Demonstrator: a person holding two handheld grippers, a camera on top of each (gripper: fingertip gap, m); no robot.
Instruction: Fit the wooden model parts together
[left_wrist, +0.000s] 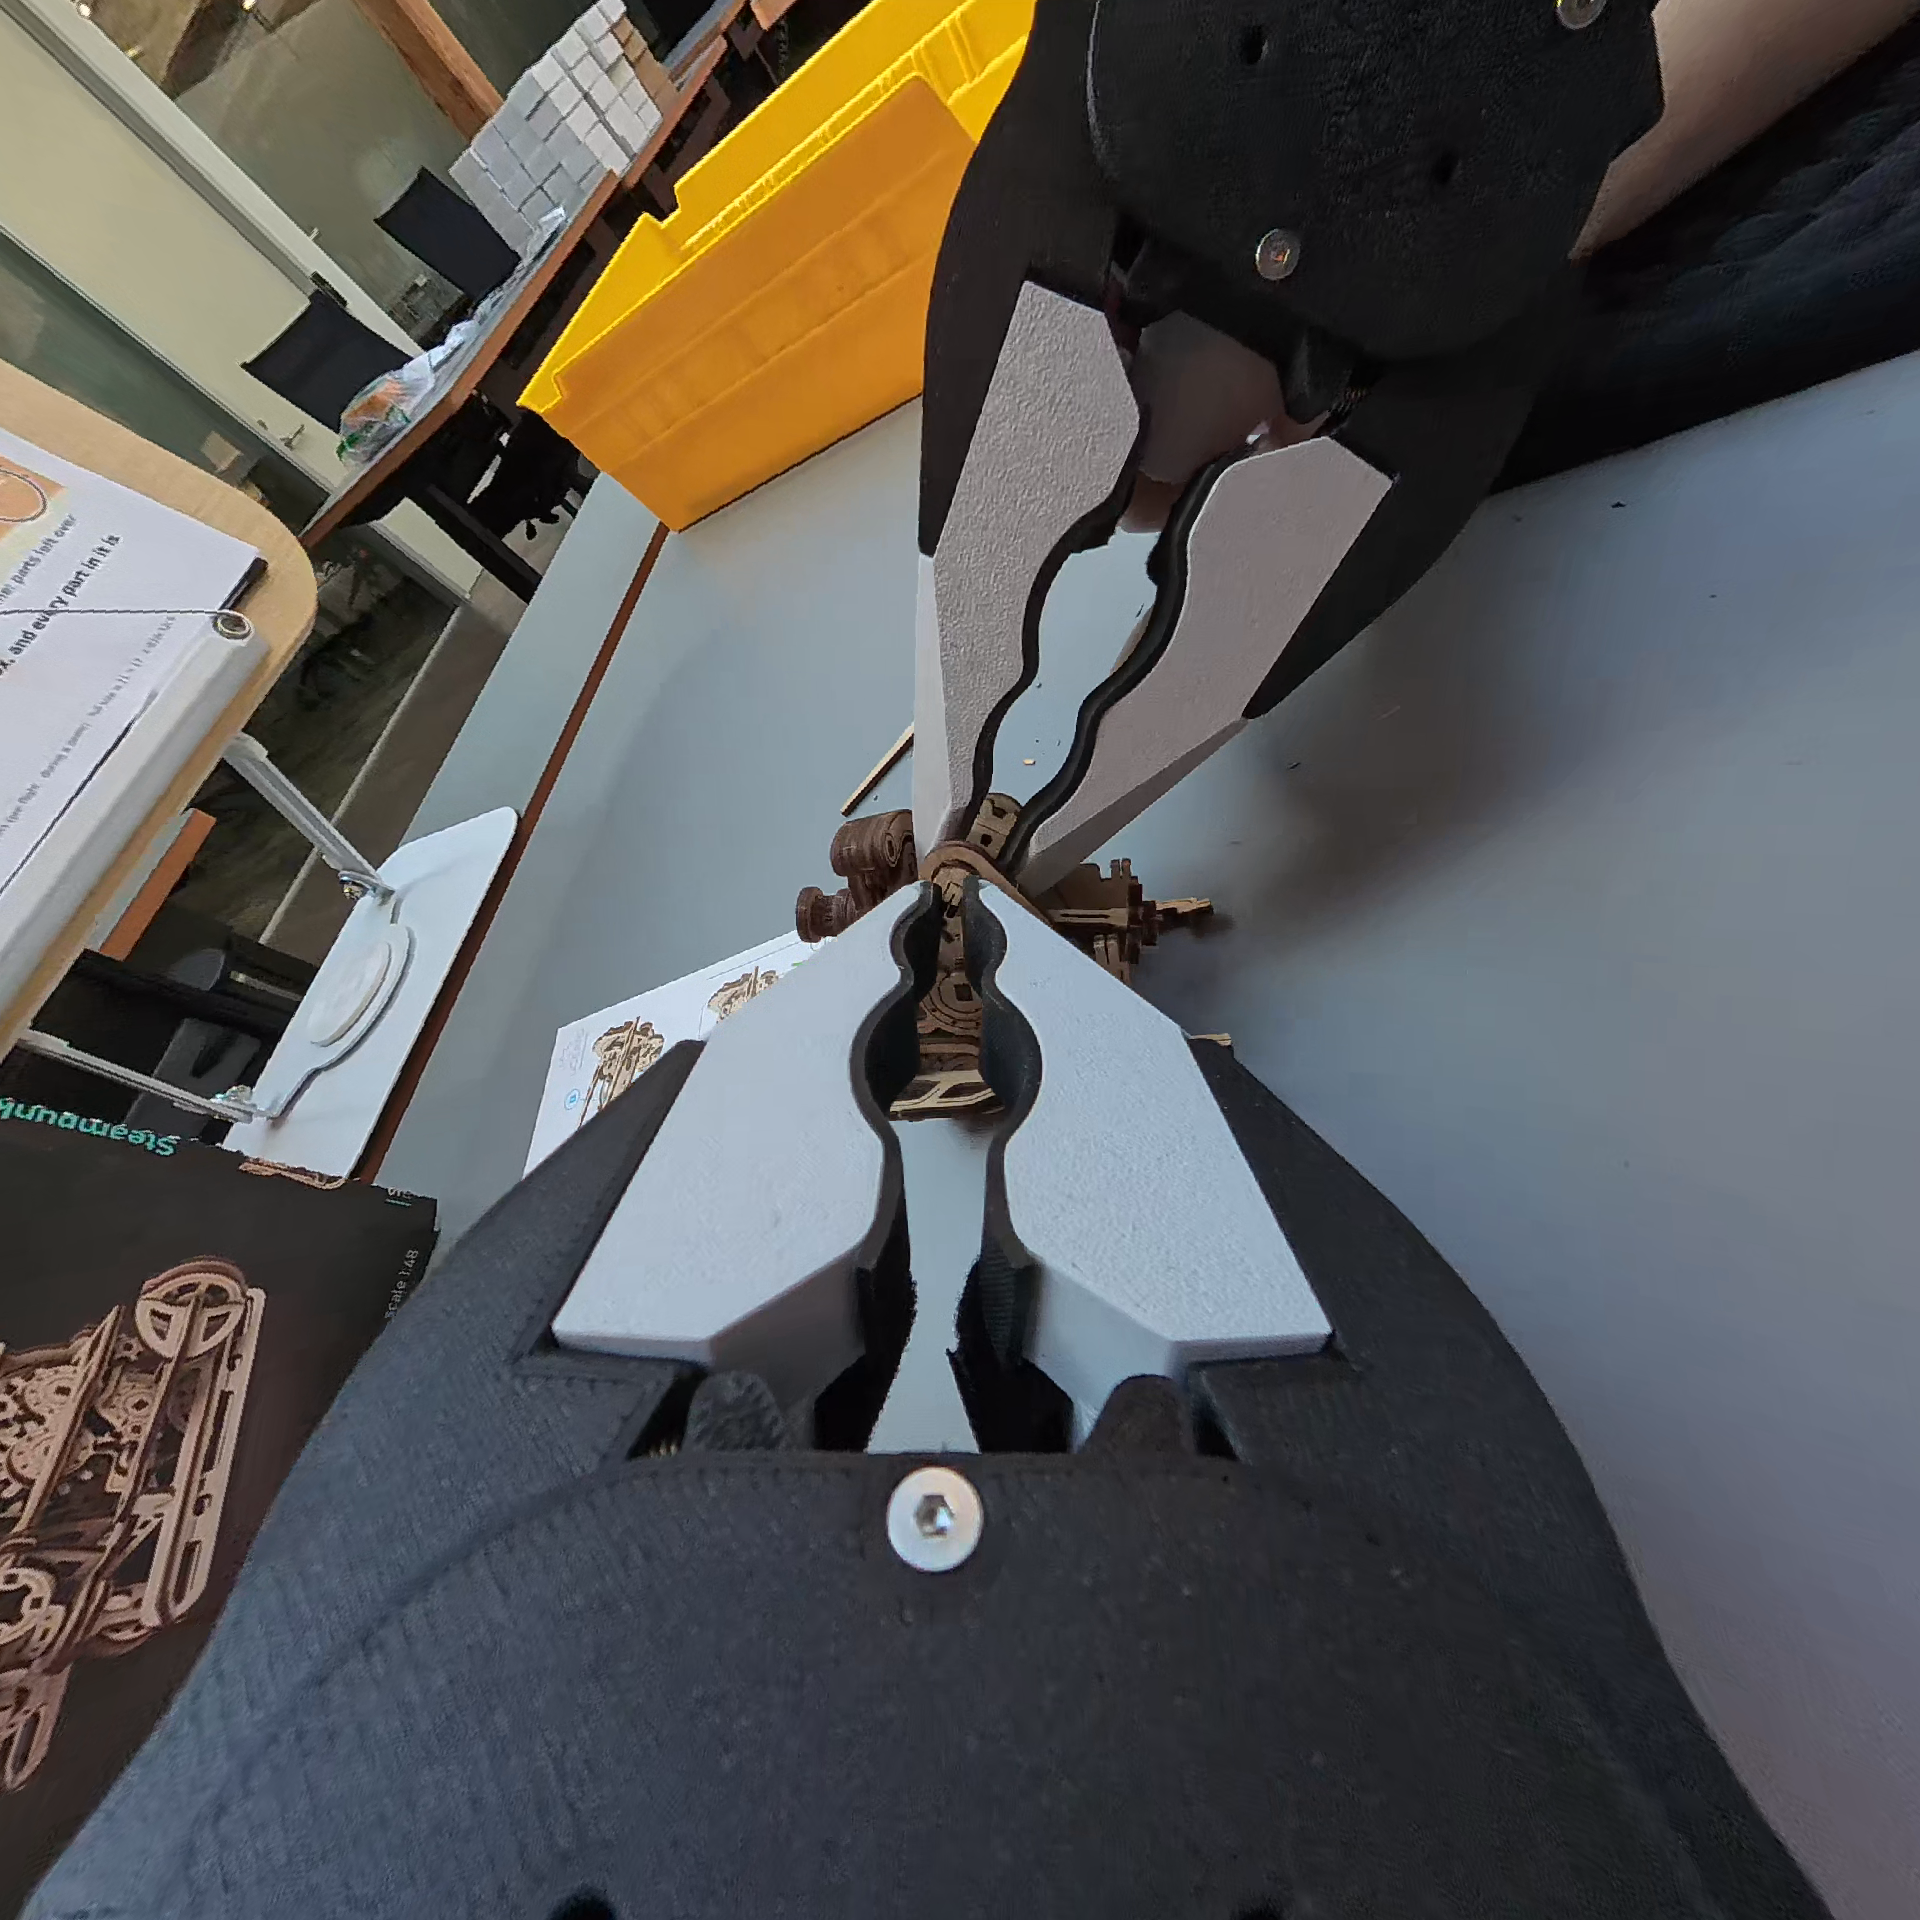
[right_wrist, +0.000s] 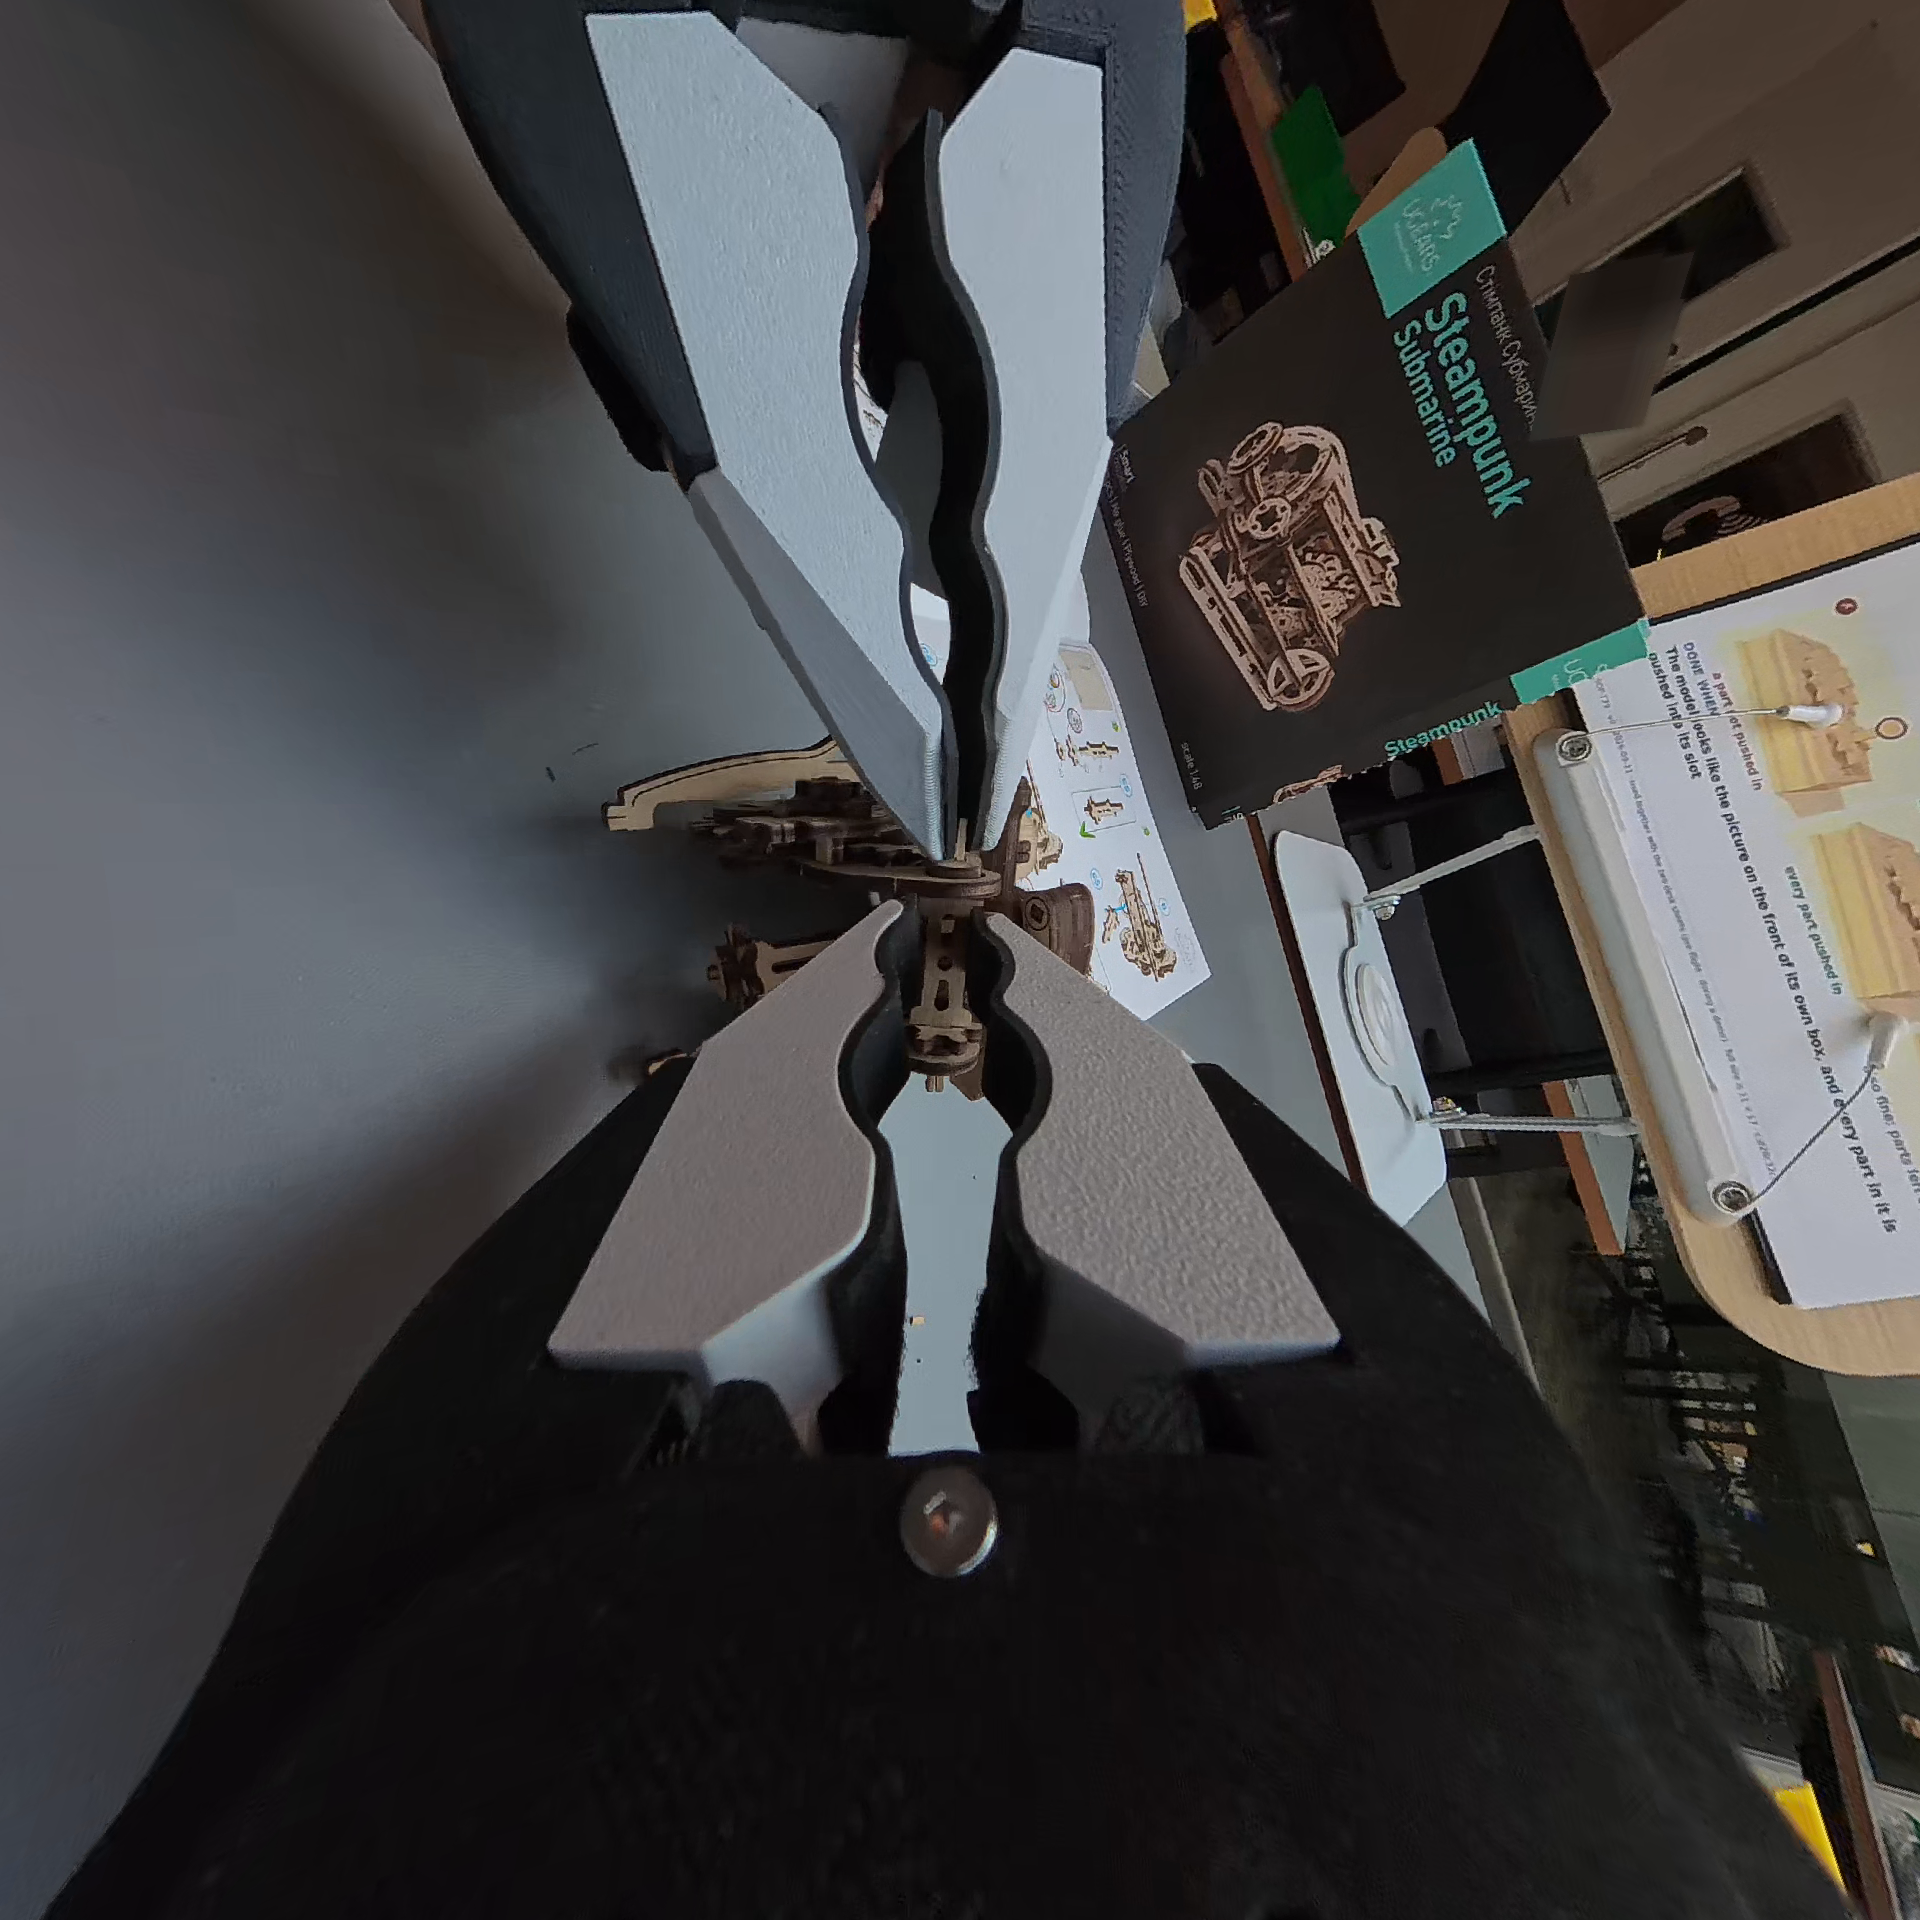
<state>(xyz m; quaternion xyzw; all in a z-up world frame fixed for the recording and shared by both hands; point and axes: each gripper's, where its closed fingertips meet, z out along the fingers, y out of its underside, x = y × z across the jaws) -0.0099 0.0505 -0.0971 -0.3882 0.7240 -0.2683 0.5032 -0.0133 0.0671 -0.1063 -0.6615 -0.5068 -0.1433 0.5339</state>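
Note:
My left gripper (left_wrist: 943, 896) is shut on a small wooden part (left_wrist: 940, 1023) that shows through the gap between its white fingers. My right gripper (left_wrist: 975, 831) comes down from above, shut on another wooden part (left_wrist: 989, 826), tip to tip with the left. In the right wrist view my right gripper (right_wrist: 940, 914) holds a brown wooden column piece (right_wrist: 940, 997). The left gripper (right_wrist: 961, 831) reaches in from above and pinches a thin piece at a dark wooden disc (right_wrist: 940, 883). The two parts meet just above the grey table (left_wrist: 1558, 935). How they join is hidden by the fingertips.
More wooden model pieces (left_wrist: 862, 857) (right_wrist: 774, 821) lie on the table behind the tips, by a printed instruction sheet (right_wrist: 1117, 862). A black model box (right_wrist: 1382, 499), a white stand base (left_wrist: 395, 966), a board with a page (right_wrist: 1766, 883) and a yellow bin (left_wrist: 769, 312) stand around. The grippers are tip to tip, or close to it.

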